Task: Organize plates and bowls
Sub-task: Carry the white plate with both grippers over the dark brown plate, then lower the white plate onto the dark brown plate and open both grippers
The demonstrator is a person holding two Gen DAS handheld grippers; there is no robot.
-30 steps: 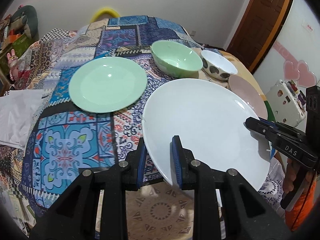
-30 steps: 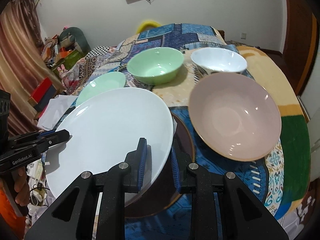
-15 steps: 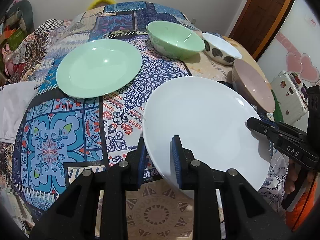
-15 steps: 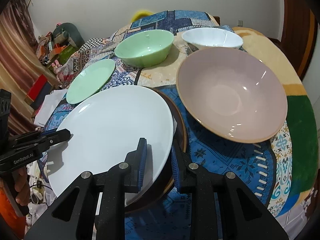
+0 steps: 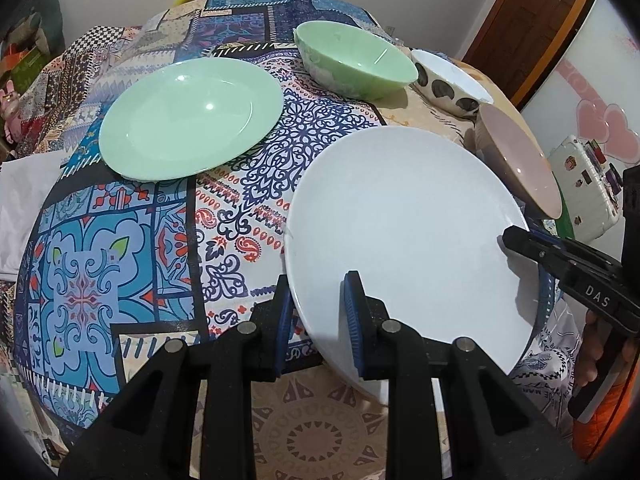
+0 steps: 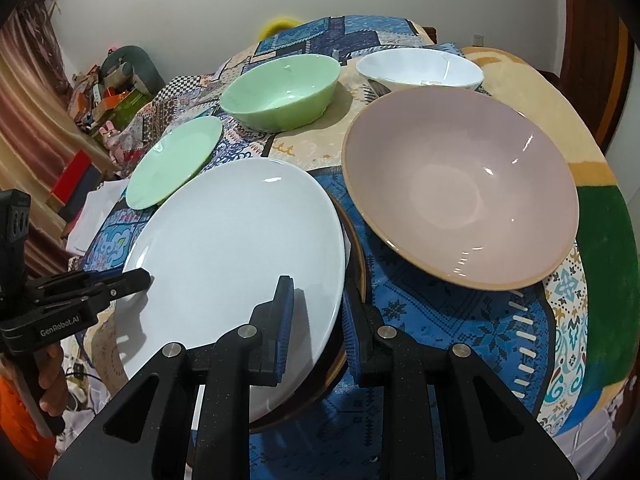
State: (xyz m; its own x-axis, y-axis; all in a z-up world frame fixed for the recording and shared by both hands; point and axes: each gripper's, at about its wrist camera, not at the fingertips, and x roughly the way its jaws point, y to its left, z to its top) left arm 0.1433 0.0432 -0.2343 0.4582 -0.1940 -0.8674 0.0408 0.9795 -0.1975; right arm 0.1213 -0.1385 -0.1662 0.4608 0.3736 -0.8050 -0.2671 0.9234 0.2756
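A large white plate is held by both grippers at opposite rims, tilted a little above the patterned tablecloth. My left gripper is shut on its near rim. My right gripper is shut on the other rim of the white plate, with a dark brown plate just under it. The right gripper also shows in the left wrist view, the left one in the right wrist view. A green plate, a green bowl, a white spotted bowl and a pink bowl rest on the table.
The patterned tablecloth covers a round table that drops off at the near edge. A wooden door and a white case stand at the right. Clutter lies by the left wall.
Both grippers moved forward and down with the white plate. The bowls and the green plate appear closer. Both grips are unchanged.
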